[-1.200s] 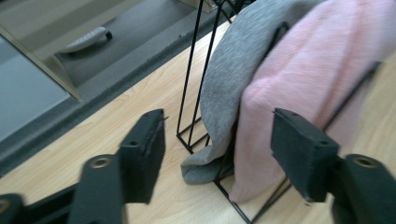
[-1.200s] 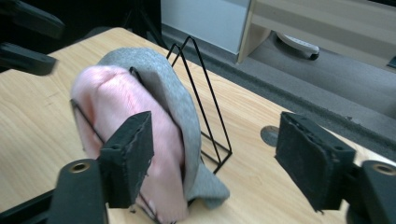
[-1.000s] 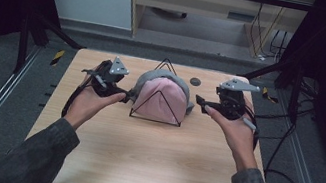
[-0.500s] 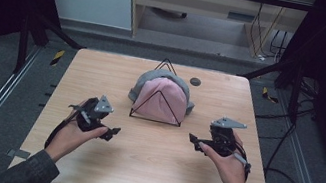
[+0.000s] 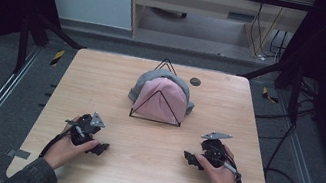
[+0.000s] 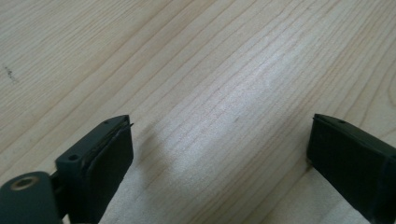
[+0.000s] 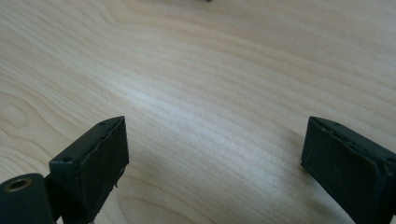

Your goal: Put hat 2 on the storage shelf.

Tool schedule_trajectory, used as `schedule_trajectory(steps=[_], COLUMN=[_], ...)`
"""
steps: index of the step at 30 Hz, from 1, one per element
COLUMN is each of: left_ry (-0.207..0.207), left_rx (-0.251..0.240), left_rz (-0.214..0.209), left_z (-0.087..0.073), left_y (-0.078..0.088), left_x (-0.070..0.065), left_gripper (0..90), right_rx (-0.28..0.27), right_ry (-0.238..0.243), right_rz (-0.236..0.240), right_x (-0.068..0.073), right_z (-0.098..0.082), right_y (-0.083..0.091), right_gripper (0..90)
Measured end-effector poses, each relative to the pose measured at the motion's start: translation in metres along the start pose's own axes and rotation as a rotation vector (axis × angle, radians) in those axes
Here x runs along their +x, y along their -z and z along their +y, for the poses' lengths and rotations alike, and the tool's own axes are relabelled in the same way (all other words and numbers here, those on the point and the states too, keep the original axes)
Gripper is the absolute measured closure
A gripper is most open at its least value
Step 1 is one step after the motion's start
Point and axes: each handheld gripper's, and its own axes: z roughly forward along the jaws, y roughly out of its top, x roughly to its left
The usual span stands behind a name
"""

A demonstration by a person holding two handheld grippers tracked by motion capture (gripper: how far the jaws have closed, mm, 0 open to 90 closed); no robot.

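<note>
Left tool (image 5: 99, 149) and right tool (image 5: 191, 159) low at bench (image 5: 103, 76) near edge, jaws spread, just opening, empty; cap (image 5: 162, 96) on wire stand (image 5: 157, 105) toward far edge.

What we can't make out

The grey cloth (image 5: 145, 82) lies largely hidden behind the pink cloth (image 5: 162, 100); we find the small dark disc (image 5: 195, 81) on the desk (image 5: 147, 170) too small to identify.

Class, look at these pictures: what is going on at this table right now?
A person holds a two-jaw gripper in each hand, low over the near part of the pale wooden table. The left gripper and the right gripper have just been opening; their jaws stand wide with only bare wood between them. Farther back, a pink and grey cap sits draped on a black wire triangular stand, apart from both grippers.
</note>
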Motion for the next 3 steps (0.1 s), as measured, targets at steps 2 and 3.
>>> schedule_trajectory(steps=[2, 3], left_ry=[0.015, 0.027], left_rx=[0.001, 0.007], left_rz=[-0.011, -0.028], left_z=[-0.0005, -0.0013], left_y=[-0.0013, -0.0021], left_x=[0.0020, 0.0036], left_gripper=[4.6, 3.4], right_rx=[0.011, 0.009], right_ry=[0.014, 0.018], right_rz=[-0.020, -0.025], right_x=[0.0010, 0.0008], right_z=[-0.0025, -0.0031], right_y=[-0.0009, -0.0010], right_gripper=[6.8, 6.7])
